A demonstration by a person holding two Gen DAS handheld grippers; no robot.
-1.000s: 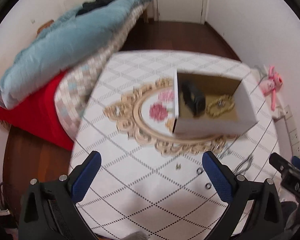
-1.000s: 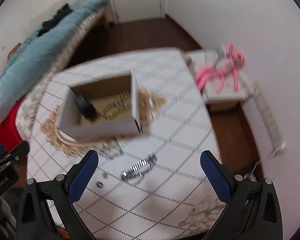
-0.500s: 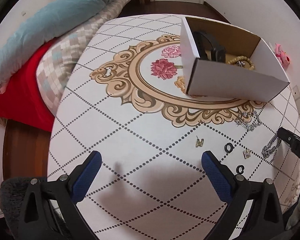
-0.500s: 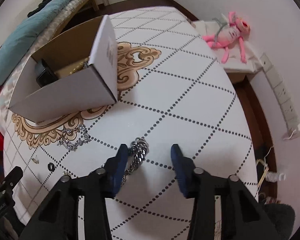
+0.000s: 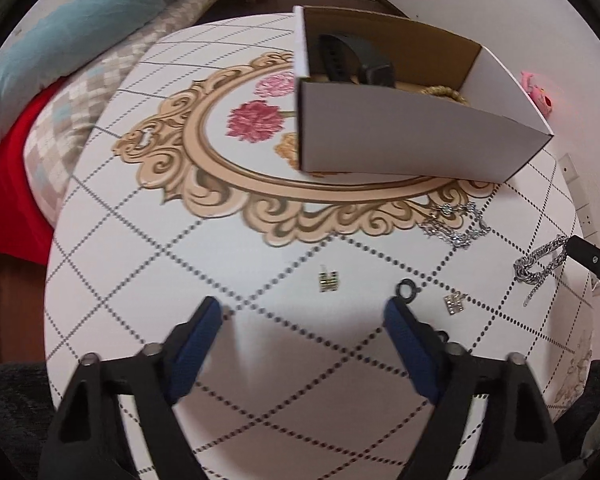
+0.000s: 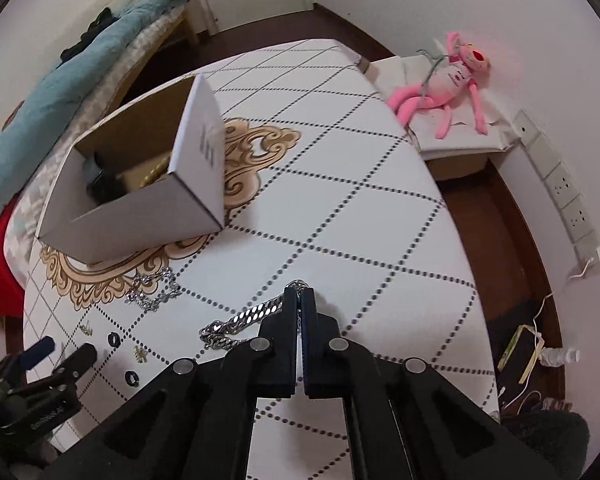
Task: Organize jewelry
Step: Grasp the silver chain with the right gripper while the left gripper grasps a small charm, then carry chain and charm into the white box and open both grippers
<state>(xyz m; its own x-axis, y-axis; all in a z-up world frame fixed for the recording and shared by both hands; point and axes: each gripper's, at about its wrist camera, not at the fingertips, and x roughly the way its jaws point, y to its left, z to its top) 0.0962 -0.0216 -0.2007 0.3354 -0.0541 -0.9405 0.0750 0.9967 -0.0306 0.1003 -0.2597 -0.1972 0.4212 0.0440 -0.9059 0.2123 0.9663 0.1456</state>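
Note:
A white cardboard box [image 5: 412, 136] [image 6: 140, 208] stands on the patterned table and holds a black watch [image 5: 352, 60] and a gold bracelet [image 5: 444, 92]. My right gripper [image 6: 300, 294] is shut on a thick silver chain [image 6: 240, 320], which also shows in the left wrist view [image 5: 540, 264]. My left gripper [image 5: 304, 320] is open and empty, low over the table. Just ahead of it lie a gold earring [image 5: 329, 281], a black ring [image 5: 407, 290] and a second gold earring [image 5: 454, 304]. A thin silver necklace [image 5: 456, 226] [image 6: 152, 292] lies near the box.
A bed with a teal quilt [image 5: 72, 32] and a red sheet borders the table's left side. A pink plush toy [image 6: 448, 80] lies on a low stand at the right. Wall sockets [image 6: 568, 196] and cables run along the right wall.
Both grippers came down close to the table. My right gripper closed from wide open onto the silver chain. My left gripper narrowed its opening and moved toward the earrings and black ring.

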